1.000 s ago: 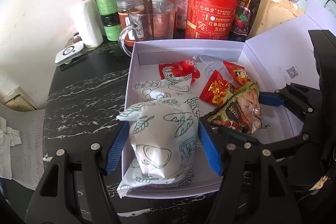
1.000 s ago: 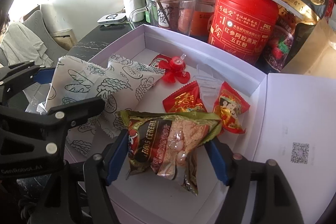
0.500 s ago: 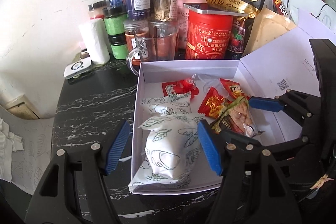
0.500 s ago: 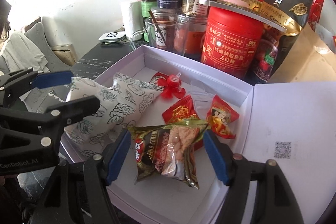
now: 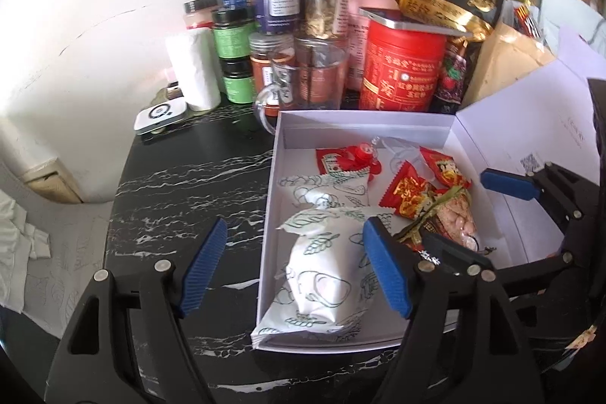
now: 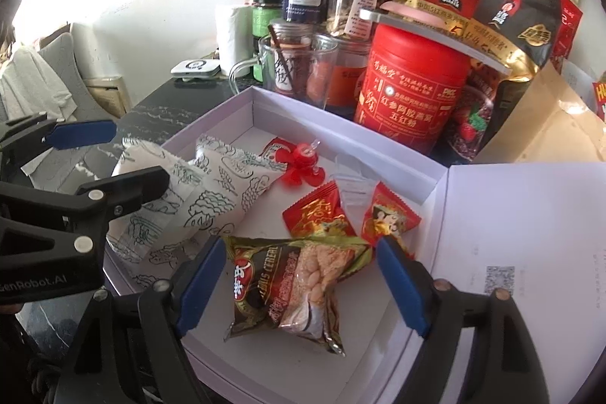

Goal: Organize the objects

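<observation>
Release step: the left gripper and right gripper have just been opening, and both now stand wide with nothing held. The white patterned packet lies between the left pads and the cereal packet between the right pads, both resting in the white box. The next move probably calls for drawing both grippers back clear of the box.

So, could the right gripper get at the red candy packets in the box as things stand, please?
Probably yes: the right gripper is open, and the red candy packets lie uncovered just beyond the cereal packet now between its fingers, which it would have to pass over.
</observation>
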Demonstrator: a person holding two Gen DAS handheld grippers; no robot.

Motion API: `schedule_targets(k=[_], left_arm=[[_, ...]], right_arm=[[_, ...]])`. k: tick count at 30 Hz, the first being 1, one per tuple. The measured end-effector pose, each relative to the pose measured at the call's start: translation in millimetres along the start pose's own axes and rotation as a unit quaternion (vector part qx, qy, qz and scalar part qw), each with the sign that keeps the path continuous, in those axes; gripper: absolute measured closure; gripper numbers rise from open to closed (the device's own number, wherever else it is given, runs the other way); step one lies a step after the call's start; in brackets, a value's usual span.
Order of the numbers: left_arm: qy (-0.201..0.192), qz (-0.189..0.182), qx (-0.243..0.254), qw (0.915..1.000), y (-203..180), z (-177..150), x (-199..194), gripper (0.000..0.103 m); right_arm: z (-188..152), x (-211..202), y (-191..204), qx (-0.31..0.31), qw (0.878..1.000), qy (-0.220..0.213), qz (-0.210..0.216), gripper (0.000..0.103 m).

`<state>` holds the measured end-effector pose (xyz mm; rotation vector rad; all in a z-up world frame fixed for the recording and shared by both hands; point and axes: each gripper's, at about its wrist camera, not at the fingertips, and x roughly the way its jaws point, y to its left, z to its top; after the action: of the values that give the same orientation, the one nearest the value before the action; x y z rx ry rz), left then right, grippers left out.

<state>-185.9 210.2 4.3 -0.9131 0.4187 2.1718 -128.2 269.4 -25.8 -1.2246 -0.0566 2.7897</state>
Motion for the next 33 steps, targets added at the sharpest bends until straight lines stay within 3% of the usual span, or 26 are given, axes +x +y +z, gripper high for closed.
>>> schedule_targets(k=[14,33], left_arm=[[-0.008,0.008,-0.043,0.999,13,-6,-41,0.023],[-0.036,0.011,-0.046,0.9983,-1,-43,-116,0.022]], right_arm=[[0,-41,-1,0.024,0.999,-0.022,-0.012,0.018],[-34,-126,16,0.026,0.997,-0.066,-0.012,0.018]])
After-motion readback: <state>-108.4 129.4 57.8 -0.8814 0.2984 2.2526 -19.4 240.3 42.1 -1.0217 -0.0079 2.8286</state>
